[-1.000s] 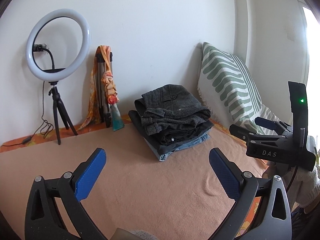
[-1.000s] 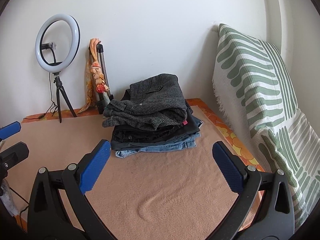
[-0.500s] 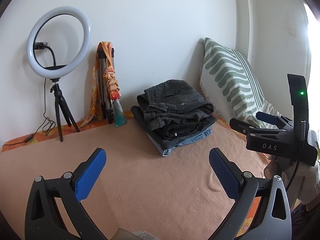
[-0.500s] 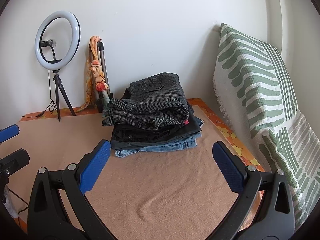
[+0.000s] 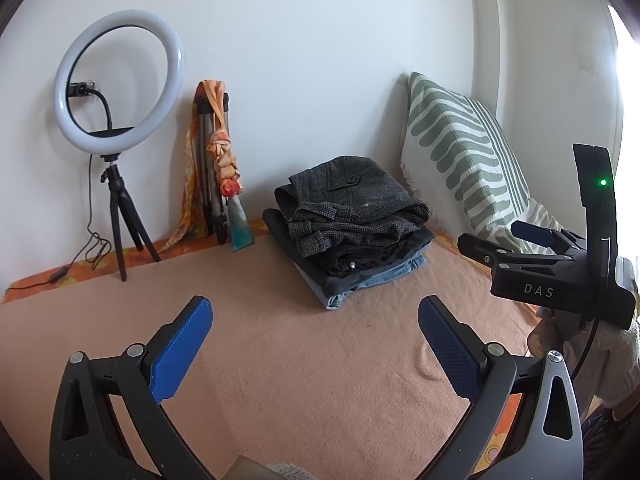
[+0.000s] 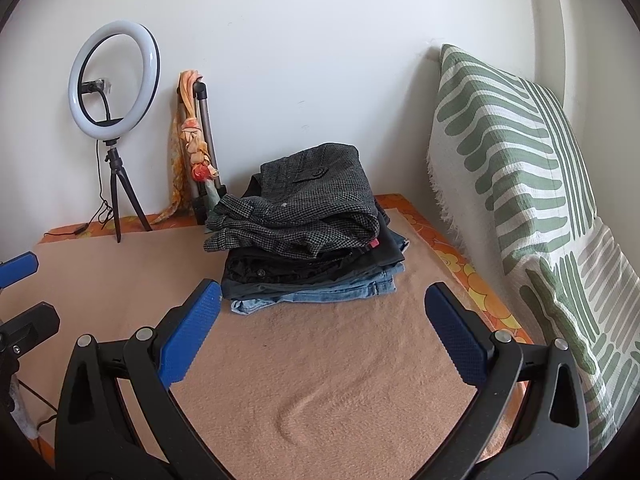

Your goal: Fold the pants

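Note:
A stack of folded pants [image 5: 352,224] sits at the back of a tan blanket [image 5: 300,360], grey checked pair on top, black and blue denim pairs beneath. It also shows in the right wrist view [image 6: 304,232]. My left gripper [image 5: 316,340] is open and empty, held above the blanket in front of the stack. My right gripper [image 6: 324,328] is open and empty, close in front of the stack. The right gripper's body also shows at the right of the left wrist view [image 5: 552,272]. The left gripper's fingers [image 6: 18,268] show at the left edge of the right wrist view.
A ring light on a tripod [image 5: 116,92] and a folded tripod with an orange scarf [image 5: 216,168] stand against the back wall. A green-striped pillow [image 6: 520,184] leans along the right side. A wrinkle [image 6: 304,408] lies in the blanket near me.
Both grippers have drawn back and risen slightly; the stack sits a little farther away in the left view. Both stay open and empty.

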The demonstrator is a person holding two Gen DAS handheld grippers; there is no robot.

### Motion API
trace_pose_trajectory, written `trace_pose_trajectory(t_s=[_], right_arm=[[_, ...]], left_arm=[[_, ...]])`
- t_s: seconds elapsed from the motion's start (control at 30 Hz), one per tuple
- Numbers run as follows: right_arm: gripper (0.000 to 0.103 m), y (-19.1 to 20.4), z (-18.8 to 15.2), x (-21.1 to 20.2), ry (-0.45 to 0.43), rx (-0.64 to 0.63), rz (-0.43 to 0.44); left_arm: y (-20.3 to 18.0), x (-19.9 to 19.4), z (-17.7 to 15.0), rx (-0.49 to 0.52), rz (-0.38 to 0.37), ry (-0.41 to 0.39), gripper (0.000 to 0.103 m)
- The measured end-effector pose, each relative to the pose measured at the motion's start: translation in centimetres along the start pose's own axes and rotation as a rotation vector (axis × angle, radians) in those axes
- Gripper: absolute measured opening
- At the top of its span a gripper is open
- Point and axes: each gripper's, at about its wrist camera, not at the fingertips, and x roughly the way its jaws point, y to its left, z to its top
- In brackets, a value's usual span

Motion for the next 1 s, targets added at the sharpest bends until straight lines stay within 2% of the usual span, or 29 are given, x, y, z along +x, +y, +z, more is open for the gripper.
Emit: trace_pose_trajectory(t_s=[1.0], right_arm=[[0.103,0.51,0.19,0.3,0.006,-0.006,0.014]], left_arm=[[0.05,-0.22,-0.06,0.0,0.008,-0.005,0.103]])
